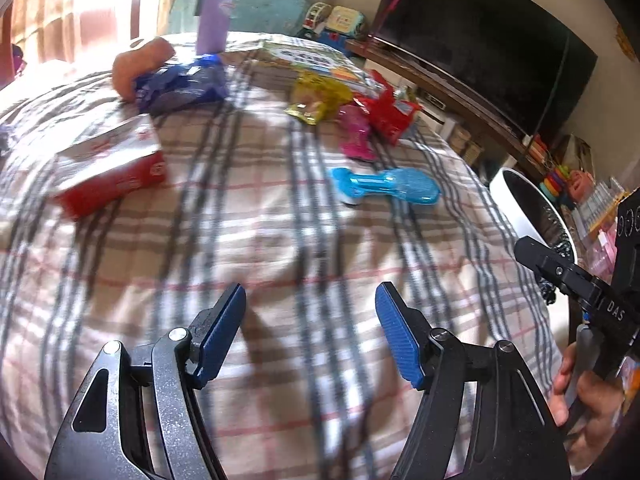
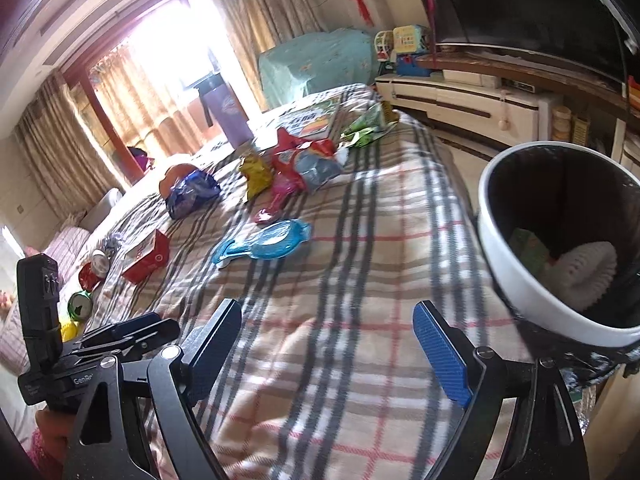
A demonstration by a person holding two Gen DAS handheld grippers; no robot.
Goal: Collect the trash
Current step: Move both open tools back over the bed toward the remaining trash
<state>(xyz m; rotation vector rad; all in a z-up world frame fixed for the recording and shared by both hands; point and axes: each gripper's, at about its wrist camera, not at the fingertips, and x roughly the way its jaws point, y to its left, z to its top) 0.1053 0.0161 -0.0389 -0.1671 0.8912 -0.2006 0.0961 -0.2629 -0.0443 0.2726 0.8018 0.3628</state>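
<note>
Left wrist view: left tool [image 1: 310, 330] spread, clasping nothing, jaws widening; blue wrapper [image 1: 384, 188] ahead-right on bed [image 1: 280, 240], long axis crosswise, probably plastic. Right tool [image 2: 332, 354] likewise empty, agape, beside bin [image 2: 520, 280]; roughly equidistant.

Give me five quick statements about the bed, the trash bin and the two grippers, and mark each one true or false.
1. The left gripper holds a wrapper. False: nothing is between its pads.
2. The trash bin already has things in it. True.
3. The blue plastic package lies inside the bin. False: it lies on the plaid bedcover.
4. The purple bottle stands upright at the far end of the bed. True.
5. The right gripper is clamped on the red box. False: it is open and empty, and the box lies apart from it on the bedcover.
</note>
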